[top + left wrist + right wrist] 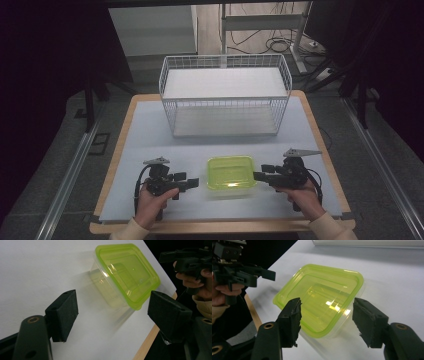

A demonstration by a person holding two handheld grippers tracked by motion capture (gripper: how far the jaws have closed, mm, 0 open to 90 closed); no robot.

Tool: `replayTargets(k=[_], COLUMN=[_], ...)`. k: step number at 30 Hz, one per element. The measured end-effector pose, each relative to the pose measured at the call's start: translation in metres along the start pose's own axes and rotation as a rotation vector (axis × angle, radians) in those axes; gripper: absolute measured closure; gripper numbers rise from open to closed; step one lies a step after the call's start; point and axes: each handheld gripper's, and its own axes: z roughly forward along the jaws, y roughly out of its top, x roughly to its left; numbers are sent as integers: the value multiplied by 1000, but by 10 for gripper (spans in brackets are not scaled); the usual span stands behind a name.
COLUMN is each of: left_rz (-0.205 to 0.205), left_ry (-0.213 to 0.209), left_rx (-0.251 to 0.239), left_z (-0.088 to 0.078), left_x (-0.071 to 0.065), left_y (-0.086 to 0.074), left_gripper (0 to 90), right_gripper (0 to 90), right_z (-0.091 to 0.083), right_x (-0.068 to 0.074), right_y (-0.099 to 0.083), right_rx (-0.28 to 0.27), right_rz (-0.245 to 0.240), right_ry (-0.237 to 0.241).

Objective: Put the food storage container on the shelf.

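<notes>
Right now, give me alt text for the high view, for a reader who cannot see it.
A clear plastic box with a green lid sits at the near edge of a white-topped table, between the left gripper and the right gripper, each held in a hand and aimed at the box, touching nothing. Behind it stands a white wire basket.

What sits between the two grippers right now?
The lidded green container lies between the left gripper and the right gripper, as the high view shows; neither is touching it.
</notes>
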Motion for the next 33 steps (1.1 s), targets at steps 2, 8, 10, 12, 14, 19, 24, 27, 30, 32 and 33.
replayTargets(k=[2, 8, 10, 12, 14, 19, 24, 27, 30, 32, 33], left_rz=[-21, -54, -64, -62, -88, -111, -128, -141, -142, -138, -137], left_ry=[-22, -40, -45, -45, -55, -68, -70, -83, -77, -77, -71], left_rx=[2, 5, 10, 19, 23, 34, 43, 47, 50, 54, 59], left_z=[5, 16, 21, 25, 30, 42, 49, 52, 54, 55, 56], left_x=[1, 0, -1, 0, 1, 5, 7, 7, 6, 6, 6], left_y=[2, 9, 11, 12, 14, 18, 20, 20, 20, 20, 19], left_gripper=[243, 254, 255, 255, 259, 274, 296, 298, 320, 335, 363], right_gripper=[405, 433, 452, 465, 470, 475, 499, 516, 540, 551, 565], right_z=[4, 12, 16, 18, 20, 19, 22, 25, 28, 29, 29], right_x=[-2, -6, -8, -11, -13, -17, -23, -25, -27, -27, -28], right_y=[2, 5, 5, 5, 5, 5, 4, 4, 3, 3, 2], right_rx=[9, 27, 43, 50, 59, 57, 69, 83, 88, 90, 96], right_rz=[18, 68, 91, 97, 107, 122, 156, 175, 187, 185, 188], right_ry=[0, -1, 2, 6, 8, -2, 3, 11, 17, 19, 22])
